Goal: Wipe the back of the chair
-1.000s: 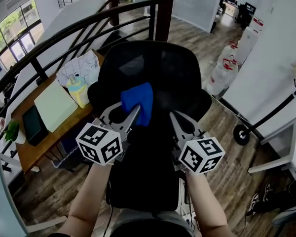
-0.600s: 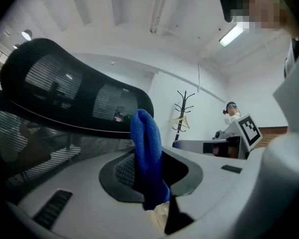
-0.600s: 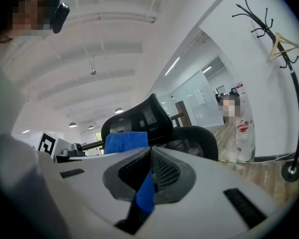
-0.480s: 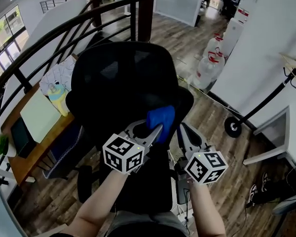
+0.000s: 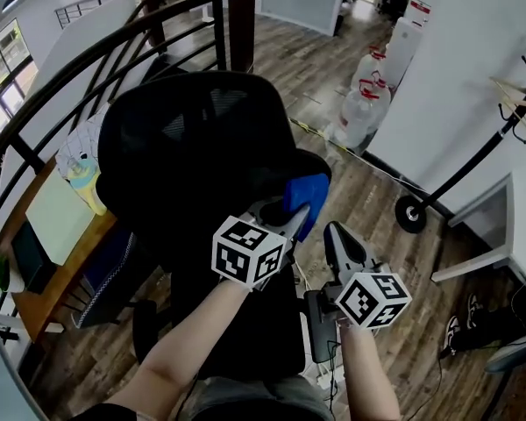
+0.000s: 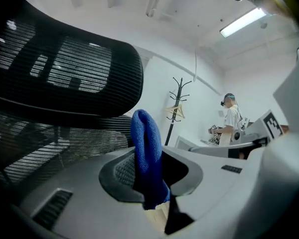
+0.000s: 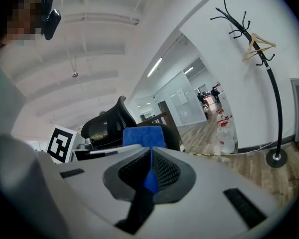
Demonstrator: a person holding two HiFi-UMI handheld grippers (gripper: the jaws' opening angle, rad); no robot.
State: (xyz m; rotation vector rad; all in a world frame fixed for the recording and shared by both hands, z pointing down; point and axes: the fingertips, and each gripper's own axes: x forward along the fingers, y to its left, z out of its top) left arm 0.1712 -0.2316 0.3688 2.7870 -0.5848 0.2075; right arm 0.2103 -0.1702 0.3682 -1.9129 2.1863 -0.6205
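Observation:
A black office chair (image 5: 193, 147) with a mesh back fills the middle of the head view. My left gripper (image 5: 291, 213) is shut on a folded blue cloth (image 5: 307, 196), which lies against the right edge of the chair's back. In the left gripper view the cloth (image 6: 145, 153) stands up between the jaws, with the mesh headrest (image 6: 70, 73) above and to the left. My right gripper (image 5: 337, 235) hangs just right of the cloth, shut and holding nothing. In the right gripper view the cloth (image 7: 143, 136) and the chair (image 7: 107, 123) show beyond the closed jaws.
A dark curved railing (image 5: 114, 51) runs behind the chair. Below it on the left is a wooden desk (image 5: 61, 226) with papers. Water bottles (image 5: 364, 95) stand on the floor at the back right, near a black coat stand (image 5: 473, 147). A person (image 6: 232, 121) stands far off.
The left gripper has carried the blue cloth from the middle of the chair's back down and right to its right edge. The right gripper has stayed beside it.

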